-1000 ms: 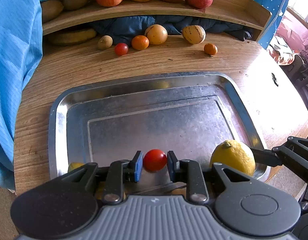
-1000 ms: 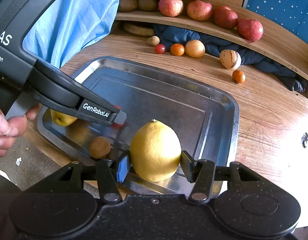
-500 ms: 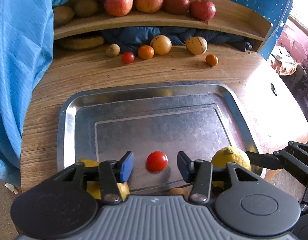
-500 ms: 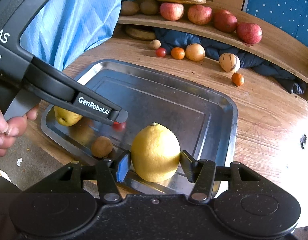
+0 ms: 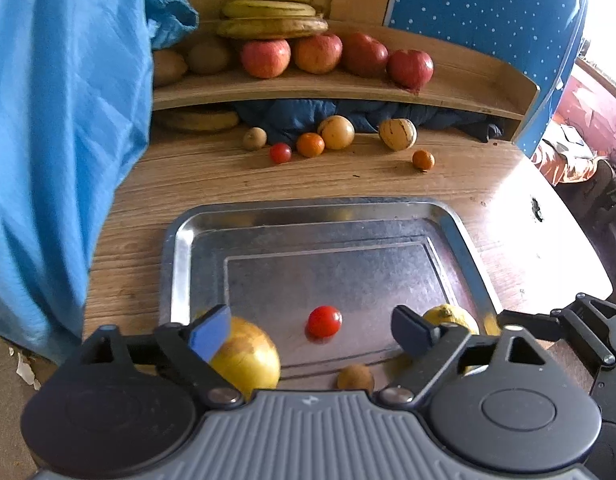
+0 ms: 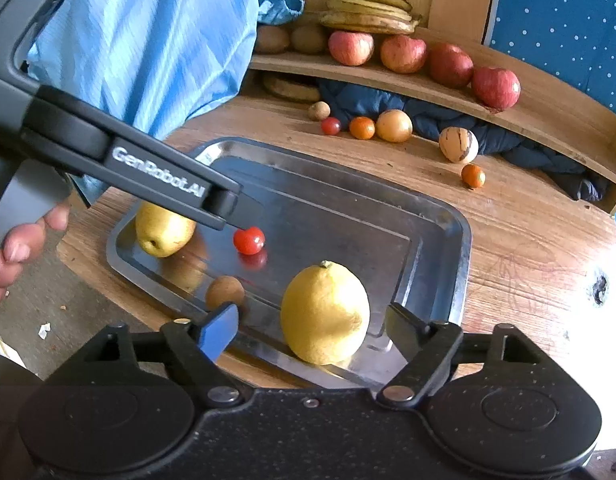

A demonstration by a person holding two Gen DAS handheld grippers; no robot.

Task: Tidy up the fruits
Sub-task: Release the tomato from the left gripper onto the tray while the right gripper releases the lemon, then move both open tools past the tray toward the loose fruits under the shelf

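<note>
A metal tray (image 5: pixel 176 256) (image 6: pixel 463 240) lies on the wooden table. In it sit a red cherry tomato (image 5: pixel 324 321) (image 6: pixel 249 240), a yellow pear (image 5: pixel 248 356) (image 6: pixel 162 230), a small brown fruit (image 5: pixel 355 377) (image 6: pixel 224 292) and a lemon (image 6: pixel 325 312) (image 5: pixel 451 316). My left gripper (image 5: pixel 309 330) is open and empty, raised above the tomato. My right gripper (image 6: pixel 311 328) is open with the lemon standing free between its fingers.
Loose fruits lie at the table's back: a tomato (image 5: pixel 280 153), oranges (image 5: pixel 310 145) (image 5: pixel 423 159), a round yellow fruit (image 5: pixel 335 132), a striped melon (image 5: pixel 397 134). A wooden shelf (image 5: pixel 347 88) carries apples, kiwis and bananas. Blue cloth (image 5: pixel 48 140) hangs at the left.
Both grippers opened. The left let go of the tomato, the right let go of the lemon. Both pulled back and up from the tray.
</note>
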